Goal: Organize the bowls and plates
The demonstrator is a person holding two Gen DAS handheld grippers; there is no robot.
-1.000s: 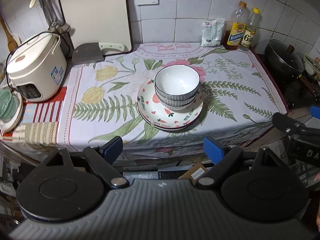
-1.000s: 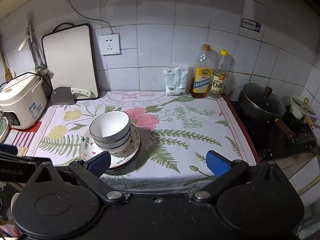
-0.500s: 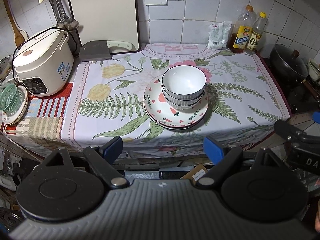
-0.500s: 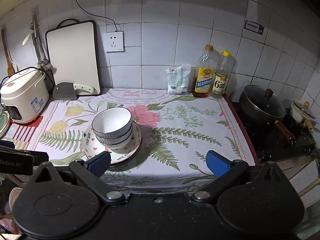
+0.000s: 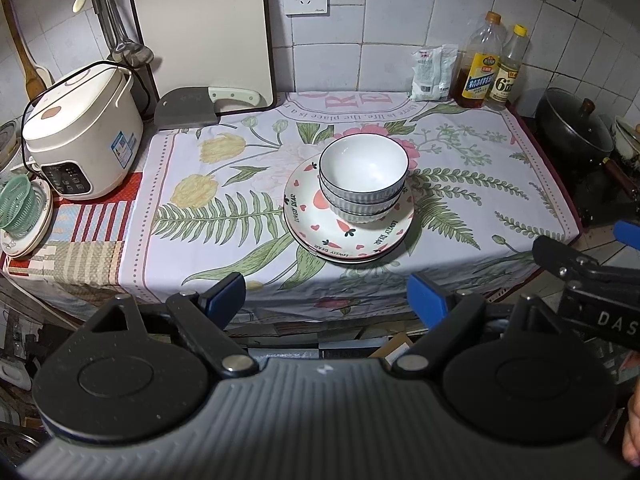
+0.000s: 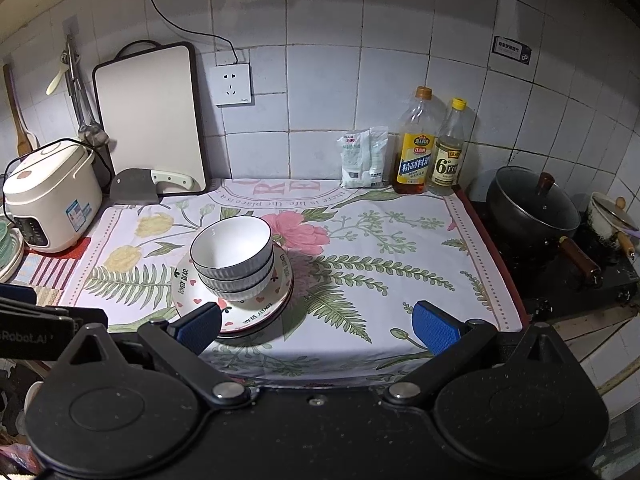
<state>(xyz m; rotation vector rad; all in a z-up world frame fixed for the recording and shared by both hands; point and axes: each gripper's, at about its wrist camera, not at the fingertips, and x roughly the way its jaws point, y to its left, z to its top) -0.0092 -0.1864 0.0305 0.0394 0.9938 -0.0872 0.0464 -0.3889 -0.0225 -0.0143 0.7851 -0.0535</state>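
Three white ribbed bowls (image 5: 363, 178) are stacked on a pile of plates (image 5: 312, 220) with strawberry and heart print, in the middle of the floral cloth. They also show in the right wrist view, the bowls (image 6: 232, 256) on the plates (image 6: 256, 312). My left gripper (image 5: 326, 300) is open and empty, held in front of the counter edge, short of the stack. My right gripper (image 6: 316, 326) is open and empty, to the right of the stack and near the front edge; its left finger overlaps the plates in view.
A rice cooker (image 5: 80, 136) stands at the left, with a green basket on plates (image 5: 24, 216) beside it. A cutting board (image 5: 204, 32) and cleaver (image 5: 188, 110) are at the back. Oil bottles (image 5: 478, 68) and a bag stand back right. A lidded pot (image 6: 532, 208) sits on the stove.
Both grippers have drawn back and risen a little from the counter; the stack looks smaller and farther. Bowls and plates have not moved.
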